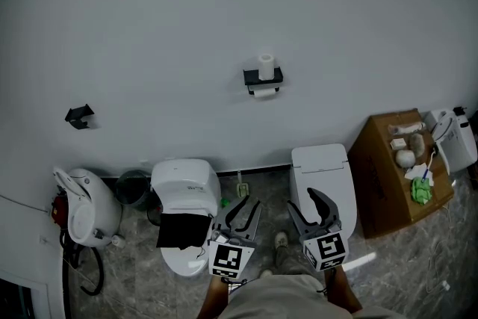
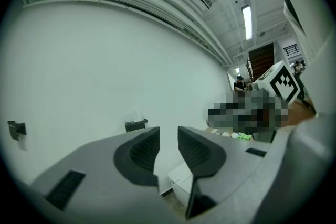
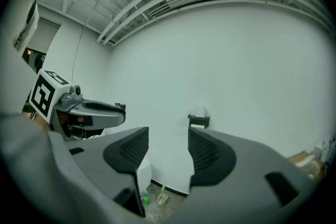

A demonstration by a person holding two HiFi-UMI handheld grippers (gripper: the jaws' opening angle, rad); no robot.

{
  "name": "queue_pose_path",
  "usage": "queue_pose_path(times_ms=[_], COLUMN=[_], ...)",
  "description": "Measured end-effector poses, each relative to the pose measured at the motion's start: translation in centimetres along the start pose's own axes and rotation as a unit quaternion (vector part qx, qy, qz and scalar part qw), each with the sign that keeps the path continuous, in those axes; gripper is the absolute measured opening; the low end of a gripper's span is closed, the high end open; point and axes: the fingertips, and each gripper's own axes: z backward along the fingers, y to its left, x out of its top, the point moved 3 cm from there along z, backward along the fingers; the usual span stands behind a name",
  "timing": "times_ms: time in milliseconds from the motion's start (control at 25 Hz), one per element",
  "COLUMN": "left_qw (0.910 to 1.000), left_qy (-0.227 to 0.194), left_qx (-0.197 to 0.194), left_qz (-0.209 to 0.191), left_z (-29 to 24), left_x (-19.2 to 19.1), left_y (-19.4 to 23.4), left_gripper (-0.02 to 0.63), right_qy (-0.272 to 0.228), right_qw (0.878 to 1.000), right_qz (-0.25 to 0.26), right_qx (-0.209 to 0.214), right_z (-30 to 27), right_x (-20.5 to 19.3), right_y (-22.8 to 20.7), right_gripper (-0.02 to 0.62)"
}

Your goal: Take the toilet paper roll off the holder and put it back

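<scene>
Head view: the toilet paper roll (image 1: 266,65) stands upright on the holder (image 1: 263,78) at 12 o'clock. At 6 o'clock, the left gripper (image 1: 250,204) and the right gripper (image 1: 301,199) are a little open and hold nothing.

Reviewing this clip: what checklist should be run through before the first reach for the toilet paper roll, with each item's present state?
1. Toilet paper roll stands upright on the black holder on the wall: ok.
2. Left gripper empty, fingers apart: ok.
3. Right gripper empty, fingers apart: ok.
4. Grippers close to the roll: not ok; both are held low, far from the holder.
5. Toilet beneath the holder leaves room to step in: cannot tell.
</scene>
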Motion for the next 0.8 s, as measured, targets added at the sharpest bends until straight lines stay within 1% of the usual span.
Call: queue_pose_path(times_ms=[360, 800], left_qw=[0.9999, 0.9991], left_qy=[0.005, 0.019], left_qx=[0.015, 0.037], left_qz=[0.003, 0.005], left_z=[-4.4, -11.3], left_x=[-0.4, -0.3], left_y=[2.2, 4.8], left_gripper=[0.109, 0.109], right_qy=[0.003, 0.009], right_qw=[1.000, 0.999], right_qz=[-0.004, -0.009], right_qx=[0.010, 0.035], right_z=[-4.2, -10.4], right_x=[-0.2, 0.0], right_y=[-3.3, -8.5], right_gripper=[0.232, 0.229])
